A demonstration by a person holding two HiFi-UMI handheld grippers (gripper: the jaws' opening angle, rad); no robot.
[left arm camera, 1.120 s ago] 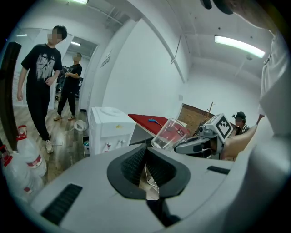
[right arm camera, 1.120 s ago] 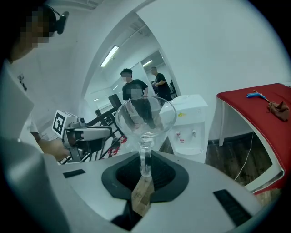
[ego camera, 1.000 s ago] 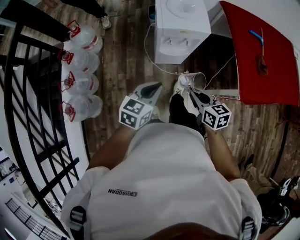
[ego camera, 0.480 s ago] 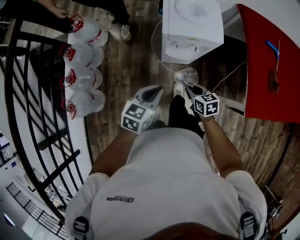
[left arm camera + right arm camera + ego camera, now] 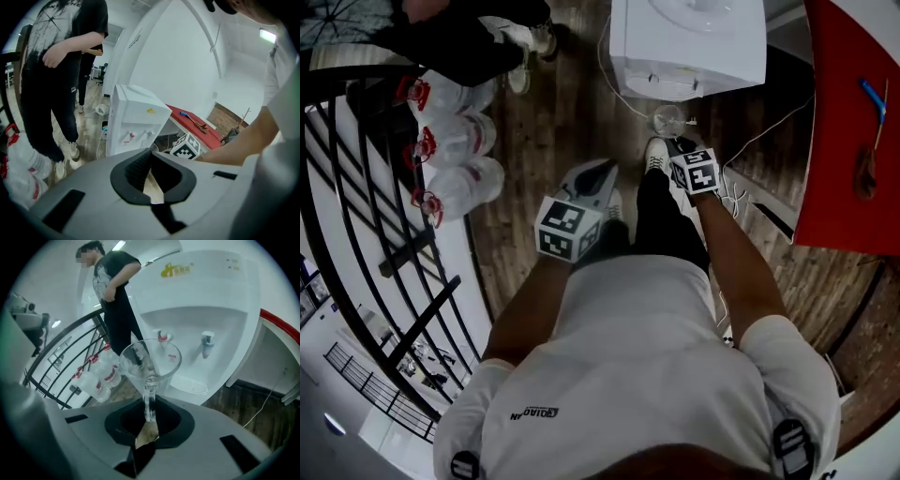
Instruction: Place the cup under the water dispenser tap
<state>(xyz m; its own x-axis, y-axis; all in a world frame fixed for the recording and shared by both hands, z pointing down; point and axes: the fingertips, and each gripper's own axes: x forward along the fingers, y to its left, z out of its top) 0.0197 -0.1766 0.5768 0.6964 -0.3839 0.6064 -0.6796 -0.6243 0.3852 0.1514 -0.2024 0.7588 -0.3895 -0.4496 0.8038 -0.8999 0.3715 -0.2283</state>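
A clear glass cup (image 5: 150, 359) with a handle hangs in my right gripper (image 5: 149, 409), which is shut on the handle. In the head view the cup (image 5: 668, 120) hovers above the floor just in front of the white water dispenser (image 5: 684, 47), with the right gripper (image 5: 677, 142) behind it. The dispenser's red tap (image 5: 162, 337) and blue tap (image 5: 206, 341) stand beyond the cup, above the drip tray (image 5: 190, 386). My left gripper (image 5: 602, 176) is held lower left, away from the dispenser, shut with nothing in it (image 5: 151, 174).
Several large water bottles (image 5: 450, 141) lie by a black railing (image 5: 356, 187) at the left. Another person (image 5: 469, 37) stands near the dispenser's left. A red table (image 5: 853, 122) is at the right, and a white cable (image 5: 750, 131) runs over the wooden floor.
My right gripper has carried the cup forward, closer to the dispenser's front. The left gripper has stayed by the body. The other person has stepped nearer.
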